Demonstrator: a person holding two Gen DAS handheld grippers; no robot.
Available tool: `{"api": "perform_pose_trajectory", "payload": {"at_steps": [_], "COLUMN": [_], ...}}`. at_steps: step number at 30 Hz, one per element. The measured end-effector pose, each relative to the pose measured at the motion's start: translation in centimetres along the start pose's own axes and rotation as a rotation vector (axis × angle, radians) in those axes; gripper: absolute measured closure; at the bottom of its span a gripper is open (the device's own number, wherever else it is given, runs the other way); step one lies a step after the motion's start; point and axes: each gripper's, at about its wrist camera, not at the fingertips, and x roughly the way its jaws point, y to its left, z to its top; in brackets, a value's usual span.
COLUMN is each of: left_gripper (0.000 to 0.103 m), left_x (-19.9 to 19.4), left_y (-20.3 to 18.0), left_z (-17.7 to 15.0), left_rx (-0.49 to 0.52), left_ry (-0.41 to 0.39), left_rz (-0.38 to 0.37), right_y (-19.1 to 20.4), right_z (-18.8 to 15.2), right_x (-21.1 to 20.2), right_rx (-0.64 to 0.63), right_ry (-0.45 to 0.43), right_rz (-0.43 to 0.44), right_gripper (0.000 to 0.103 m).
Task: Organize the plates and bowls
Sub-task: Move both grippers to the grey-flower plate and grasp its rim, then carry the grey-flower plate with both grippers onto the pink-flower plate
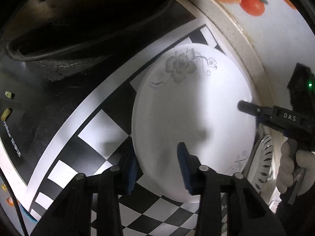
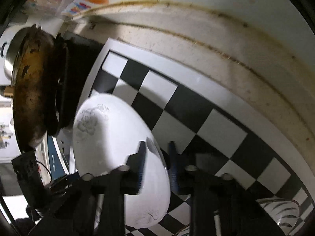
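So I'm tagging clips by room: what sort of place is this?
Most likely a home kitchen counter: a blackened pan beside a white flowered plate, on a checkered mat, against a grimy wall.

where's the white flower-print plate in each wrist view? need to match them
Left wrist: the white flower-print plate fills centre-right, its grey flower at the upper left, both grippers' fingers straddling its rim.
Right wrist: the same plate sits lower left of centre, flower at its upper left, the right gripper straddling its right rim.
Shared landmark: the black-and-white checkered mat beneath it.
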Motion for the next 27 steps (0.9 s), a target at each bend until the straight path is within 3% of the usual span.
{"api": "perform_pose_trajectory", "payload": {"at_steps": [15, 27], "left_gripper": [0.069, 0.069], "left_x": [-1.4, -4.2], "left_y": [-0.5, -2.1], "left_z": [-2.2, -4.9], "left_rx": [0.075, 0.175], "left_ry": [-0.036, -0.056], "left_rz": [0.016, 0.0], "right_y": [1.5, 1.6], "right_z": [-3.2, -9.5], "right_x": [-1.4, -6.2], "right_rx": [-0.075, -0.041], "right_ry": [-0.075, -0.173], "right_rz": [-0.031, -0.028], "right_gripper": [0.086, 0.086]}}
